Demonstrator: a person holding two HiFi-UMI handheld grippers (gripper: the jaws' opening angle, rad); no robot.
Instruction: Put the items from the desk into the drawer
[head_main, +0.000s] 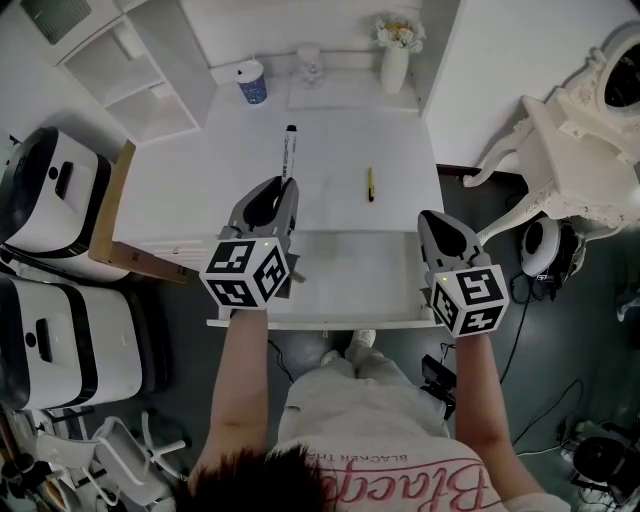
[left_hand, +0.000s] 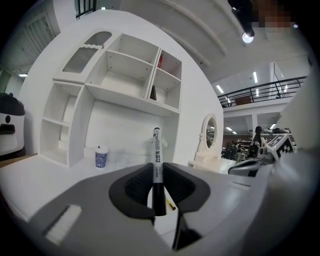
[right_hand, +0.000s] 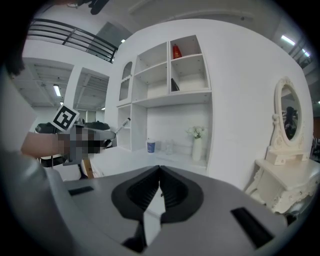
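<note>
White marker (head_main: 289, 152) with black ends, pinched between the jaws of the left tool (left_hand: 158, 169). It hangs over the worktop (head_main: 330, 150), near the open drawer (head_main: 350, 275). In the head view its near end is hidden inside the jaws. Its long axis runs away from the person, toward the back of the worktop. In the left gripper view it stands upright between the pads, one black end sunk low in the gap. There is dark print on its barrel, too small to read.

The right tool (right_hand: 160, 169) has its jaws pressed together with nothing between them, and it sits over the drawer's right corner. The tools' marker cubes cover much of the drawer's front edge.

A slim yellow item (head_main: 370, 184) lies on the worktop, pointing the same way as the marker. A blue patterned cup (head_main: 252, 82) stands at the back.
</note>
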